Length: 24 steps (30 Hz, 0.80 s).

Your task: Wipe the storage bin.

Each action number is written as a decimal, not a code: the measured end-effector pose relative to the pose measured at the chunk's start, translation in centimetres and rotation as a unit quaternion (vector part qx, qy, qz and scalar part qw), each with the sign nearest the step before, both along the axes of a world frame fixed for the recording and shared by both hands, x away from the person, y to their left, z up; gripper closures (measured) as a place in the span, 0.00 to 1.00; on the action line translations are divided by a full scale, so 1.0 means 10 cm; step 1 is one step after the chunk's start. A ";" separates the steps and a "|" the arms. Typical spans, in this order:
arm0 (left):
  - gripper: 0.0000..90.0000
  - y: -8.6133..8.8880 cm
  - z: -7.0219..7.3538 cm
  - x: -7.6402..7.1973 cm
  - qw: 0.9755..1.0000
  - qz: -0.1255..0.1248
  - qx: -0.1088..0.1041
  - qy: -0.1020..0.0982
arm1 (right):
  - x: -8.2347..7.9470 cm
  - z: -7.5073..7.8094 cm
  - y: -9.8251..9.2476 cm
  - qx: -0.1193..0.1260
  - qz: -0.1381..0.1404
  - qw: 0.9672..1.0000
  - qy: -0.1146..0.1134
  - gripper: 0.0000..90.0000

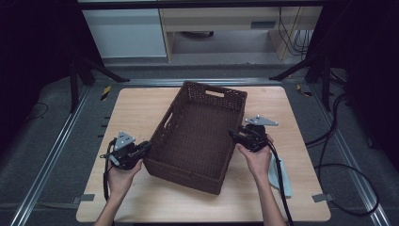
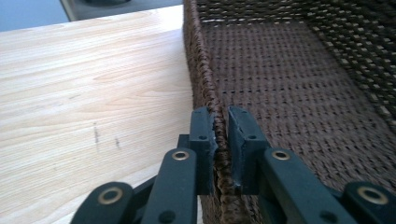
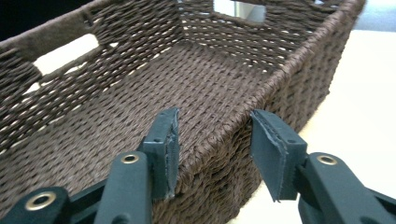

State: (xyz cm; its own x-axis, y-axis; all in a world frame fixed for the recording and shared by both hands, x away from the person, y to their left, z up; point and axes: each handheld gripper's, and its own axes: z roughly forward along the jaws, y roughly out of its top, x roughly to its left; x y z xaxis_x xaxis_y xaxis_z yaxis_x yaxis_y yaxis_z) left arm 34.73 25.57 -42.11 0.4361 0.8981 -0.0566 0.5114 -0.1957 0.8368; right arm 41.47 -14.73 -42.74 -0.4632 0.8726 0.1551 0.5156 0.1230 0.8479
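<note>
Gripping the dark brown woven rectangular basket mid-table, the left gripper is clamping its wall while the right gripper is straddling the opposite rim unclosed; lifting now risks tilting.
</note>
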 end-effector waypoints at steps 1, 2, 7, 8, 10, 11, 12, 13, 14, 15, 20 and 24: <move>0.89 0.00 0.00 0.02 1.000 0.002 0.001 0.002 | 0.00 0.01 -0.01 0.000 0.007 1.000 -0.004 0.59; 0.89 0.01 0.00 0.04 1.000 0.006 0.005 0.001 | 0.00 0.02 -0.02 0.001 0.009 1.000 -0.013 0.60; 0.90 0.03 0.00 0.14 1.000 0.017 0.014 0.001 | 0.10 0.07 -0.09 -0.002 -0.017 0.999 -0.029 0.58; 0.90 0.03 0.00 0.16 1.000 0.016 0.021 0.002 | 0.13 0.06 -0.09 0.000 -0.020 0.999 -0.028 0.57; 0.89 0.04 0.00 0.21 1.000 0.018 0.024 0.005 | 0.18 0.03 -0.08 0.000 -0.020 1.000 -0.023 0.57; 0.89 0.04 0.00 0.23 1.000 0.019 0.025 0.003 | 0.19 0.01 -0.07 -0.004 -0.021 1.000 -0.021 0.56; 0.89 0.05 -0.01 0.26 1.000 0.019 0.025 0.004 | 0.20 -0.02 -0.07 -0.001 -0.023 1.000 -0.020 0.55; 0.89 0.05 -0.01 0.28 1.000 0.022 0.019 0.007 | 0.20 -0.03 -0.07 0.003 -0.024 0.999 -0.023 0.55; 0.88 0.06 -0.02 0.30 1.000 0.022 0.018 0.004 | 0.20 -0.03 -0.06 0.006 -0.026 0.999 -0.024 0.55; 0.88 0.07 -0.02 0.31 1.000 0.022 0.014 0.007 | 0.19 -0.04 -0.06 0.007 -0.028 0.999 -0.025 0.55; 0.77 0.11 -0.05 0.29 0.999 0.033 0.006 0.004 | 0.16 -0.03 -0.07 0.017 -0.032 0.999 -0.014 0.57; 0.74 0.21 -0.07 0.21 0.999 0.030 -0.023 0.005 | 0.10 -0.04 -0.07 0.021 -0.036 0.999 -0.020 0.59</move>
